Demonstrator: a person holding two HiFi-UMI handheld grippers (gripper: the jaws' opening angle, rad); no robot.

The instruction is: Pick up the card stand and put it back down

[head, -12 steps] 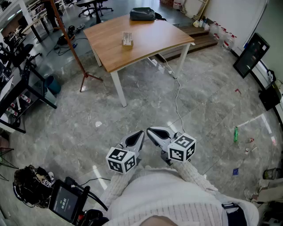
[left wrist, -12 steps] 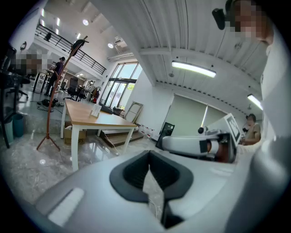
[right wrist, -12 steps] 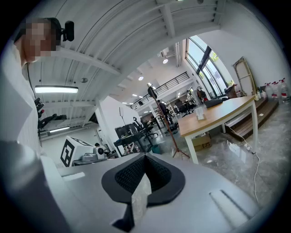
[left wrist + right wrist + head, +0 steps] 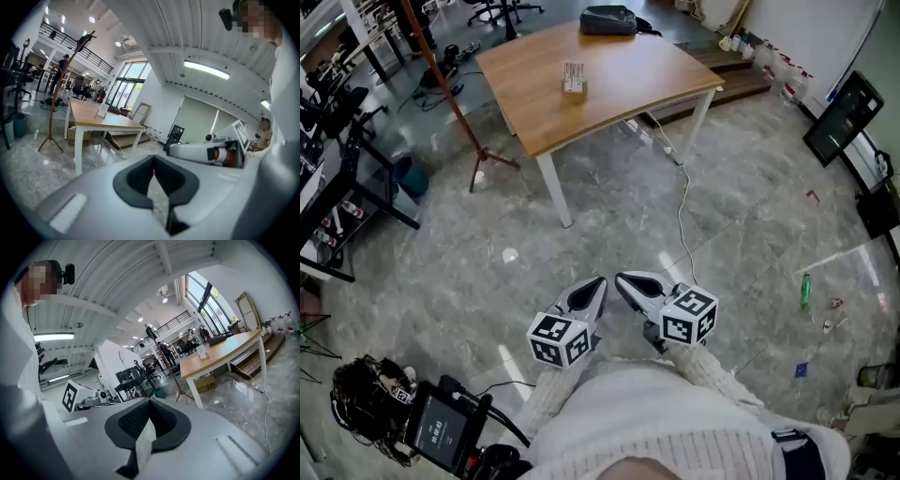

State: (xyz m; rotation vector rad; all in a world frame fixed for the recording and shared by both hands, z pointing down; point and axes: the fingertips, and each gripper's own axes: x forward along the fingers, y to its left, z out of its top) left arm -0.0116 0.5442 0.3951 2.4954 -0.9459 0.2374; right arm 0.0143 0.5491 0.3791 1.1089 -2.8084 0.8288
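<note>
The card stand (image 4: 573, 79) is a small upright holder with a pale card, standing near the middle of the wooden table (image 4: 619, 94) far ahead of me. It also shows as a small shape on the tabletop in the left gripper view (image 4: 102, 110) and the right gripper view (image 4: 202, 352). My left gripper (image 4: 598, 280) and right gripper (image 4: 619, 277) are held side by side close to my body, over the floor and well short of the table. Both are shut, tips together (image 4: 153, 157) (image 4: 150, 400), with nothing between them.
A dark bag (image 4: 609, 19) lies at the table's far edge. A wooden tripod pole (image 4: 478, 155) stands left of the table. A white cable (image 4: 680, 206) runs across the marble floor from the table toward me. Racks line the left side; a green bottle (image 4: 804, 291) lies at right.
The head view has shifted slightly, so the table sits a little higher in the picture. Both grippers stay shut and close to my body.
</note>
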